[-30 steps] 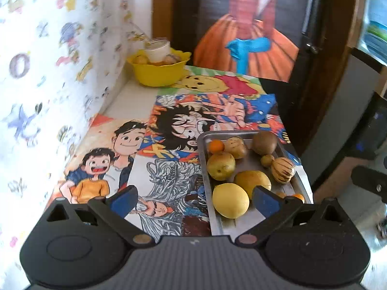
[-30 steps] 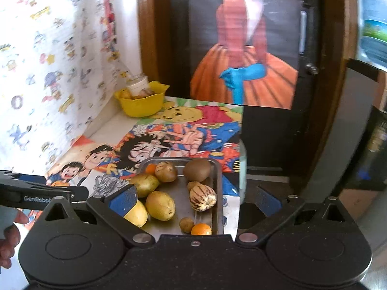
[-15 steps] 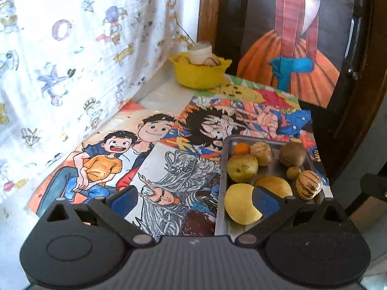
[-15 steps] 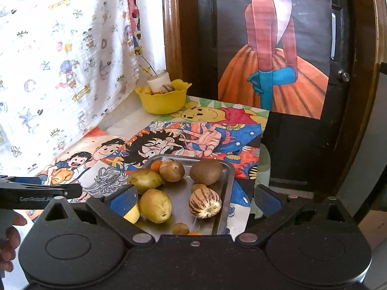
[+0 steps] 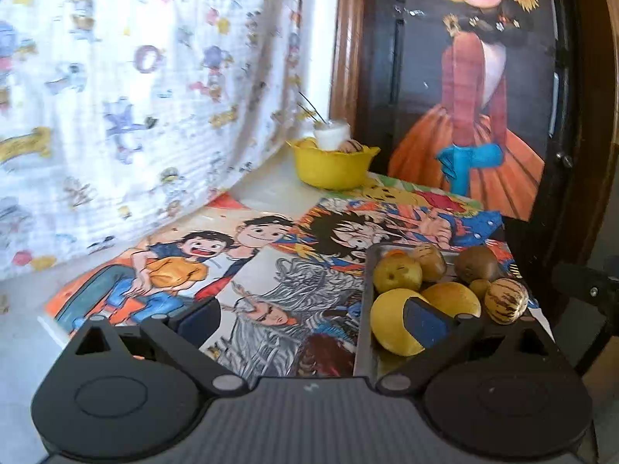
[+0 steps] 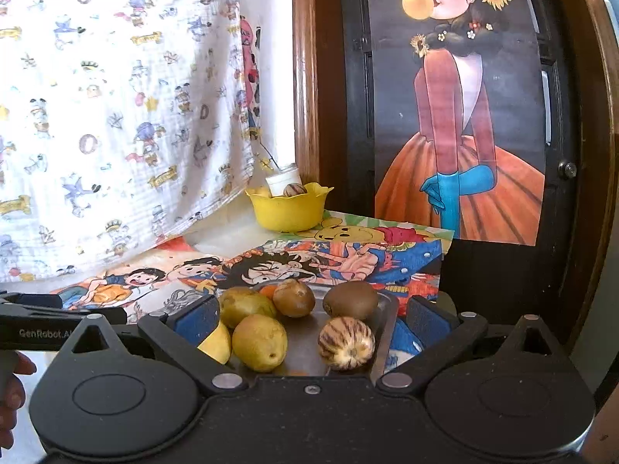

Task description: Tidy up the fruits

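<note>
A metal tray (image 5: 365, 309) at the table's near right edge holds several fruits: a round yellow one (image 5: 389, 324), pears (image 5: 398, 273), a brown kiwi (image 5: 476, 265) and a striped fruit (image 5: 506, 301). My left gripper (image 5: 311, 319) is open and empty, low over the cartoon mat left of the tray, its right finger in front of the yellow fruit. My right gripper (image 6: 313, 319) is open and empty just before the tray (image 6: 381, 348), framing a pear (image 6: 259, 342), the striped fruit (image 6: 346, 342) and the kiwi (image 6: 350, 303).
A yellow bowl (image 6: 288, 208) with a white cup and some fruit stands at the back by the patterned curtain (image 6: 116, 116). Cartoon mats (image 5: 247, 255) cover the table. A dark door with a poster (image 6: 460, 116) rises behind. A hand (image 6: 15, 386) holds the left gripper.
Both grippers have come down nearer table height and tipped up, so the fruits look larger and the door poster shows more. Both stayed open and empty.
</note>
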Available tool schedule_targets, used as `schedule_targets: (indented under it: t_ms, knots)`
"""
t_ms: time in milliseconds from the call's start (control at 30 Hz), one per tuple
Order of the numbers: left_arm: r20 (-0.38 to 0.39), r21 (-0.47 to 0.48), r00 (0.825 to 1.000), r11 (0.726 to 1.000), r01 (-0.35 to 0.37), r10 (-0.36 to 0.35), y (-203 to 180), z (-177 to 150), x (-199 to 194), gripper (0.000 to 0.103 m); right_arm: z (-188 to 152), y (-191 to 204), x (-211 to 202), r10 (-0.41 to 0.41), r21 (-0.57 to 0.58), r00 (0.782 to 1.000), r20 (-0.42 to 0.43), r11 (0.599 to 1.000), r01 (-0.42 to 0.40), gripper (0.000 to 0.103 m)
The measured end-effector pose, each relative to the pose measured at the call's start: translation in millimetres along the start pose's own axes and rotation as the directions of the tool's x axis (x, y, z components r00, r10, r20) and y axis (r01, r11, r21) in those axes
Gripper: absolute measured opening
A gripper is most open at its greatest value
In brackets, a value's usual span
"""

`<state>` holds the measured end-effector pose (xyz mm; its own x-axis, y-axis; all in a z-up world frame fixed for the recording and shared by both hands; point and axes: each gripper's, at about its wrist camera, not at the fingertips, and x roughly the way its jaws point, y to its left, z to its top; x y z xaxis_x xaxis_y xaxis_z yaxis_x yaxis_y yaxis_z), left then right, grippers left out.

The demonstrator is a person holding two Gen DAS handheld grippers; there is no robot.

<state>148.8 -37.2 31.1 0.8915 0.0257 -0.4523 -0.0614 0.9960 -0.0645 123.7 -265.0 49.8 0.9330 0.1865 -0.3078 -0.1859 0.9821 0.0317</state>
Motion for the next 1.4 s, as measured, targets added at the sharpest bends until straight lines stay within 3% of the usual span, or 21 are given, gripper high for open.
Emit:
schedule_targets:
  t_ms: [167, 633, 1000, 1400]
  knots:
    - [0.043, -0.020, 0.998, 0.999, -0.038, 0.039, -3, -15, -27, 0.103, -16, 4, -27, 0.003, 0.035, 0.999, 0.042, 0.999, -0.004, 0.102]
    - [0.107, -0.042, 0.994, 0.999, 0.007, -0.002, 6, -41, -79, 0.103, -36, 28, -82, -0.076, 0.021, 0.989, 0.129, 0.997, 0.074, 0.102]
    - [0.139, -0.027, 0.990, 1.000, 0.017, -0.013, 11, -53, -96, 0.103, -56, 40, -94, -0.081, 0.005, 0.987, 0.140, 0.997, 0.081, 0.102]
    - [0.114, 0.007, 0.993, 1.000, 0.026, -0.026, 5, -68, -94, 0.103, -68, 39, -87, -0.080, 0.021, 0.992, 0.100, 0.997, 0.078, 0.102]
